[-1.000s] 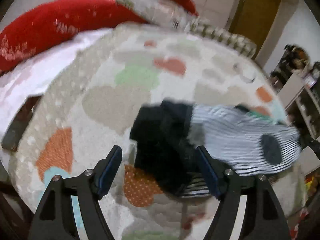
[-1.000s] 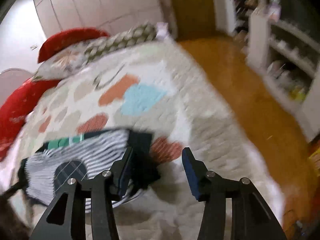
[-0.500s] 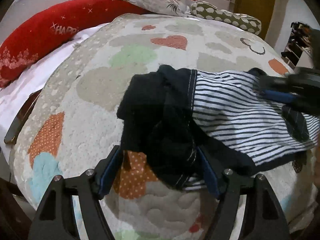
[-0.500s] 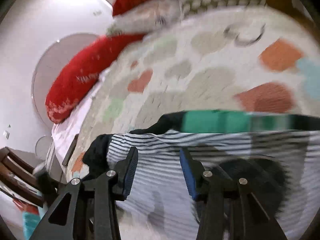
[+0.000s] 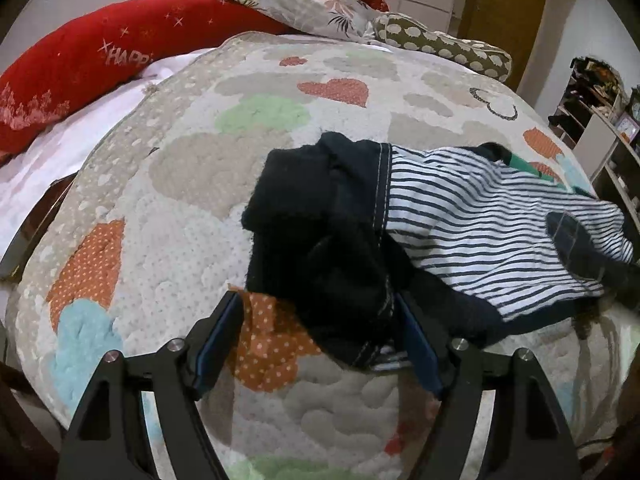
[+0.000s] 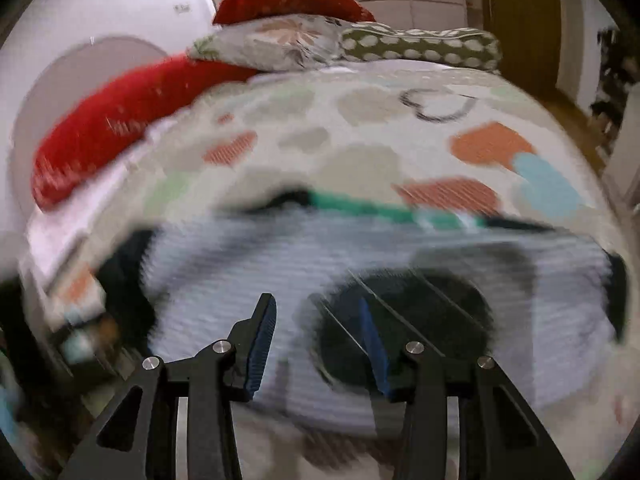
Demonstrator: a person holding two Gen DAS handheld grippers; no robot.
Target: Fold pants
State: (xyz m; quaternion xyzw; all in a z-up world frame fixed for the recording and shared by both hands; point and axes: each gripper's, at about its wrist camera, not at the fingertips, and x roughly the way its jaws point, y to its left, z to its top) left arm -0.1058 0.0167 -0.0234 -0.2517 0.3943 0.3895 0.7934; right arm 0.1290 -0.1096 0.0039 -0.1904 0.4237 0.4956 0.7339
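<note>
The pants (image 5: 480, 224) lie crumpled on the quilted bed: white with dark stripes, a dark navy cuff end (image 5: 320, 240) bunched toward me, a dark knee patch (image 5: 572, 240) and a green waistband at the far right. My left gripper (image 5: 320, 336) is open, low over the quilt, with the navy end hanging between its fingers. In the blurred right wrist view, the pants (image 6: 240, 280) fill the middle. My right gripper (image 6: 316, 344) is open just above the striped cloth, beside the dark patch (image 6: 420, 320).
The heart-patterned quilt (image 5: 200, 200) covers the bed. A long red pillow (image 5: 100, 60), a floral pillow (image 5: 304, 8) and a spotted cushion (image 5: 440, 44) lie at the head. Shelves (image 5: 600, 120) stand at the right. A dark wooden edge (image 5: 28, 232) runs along the left.
My right gripper swung from the pants' far end, across them, back to above the knee patch. My left gripper stayed at the navy end and came slightly closer. The pants lie a little flatter.
</note>
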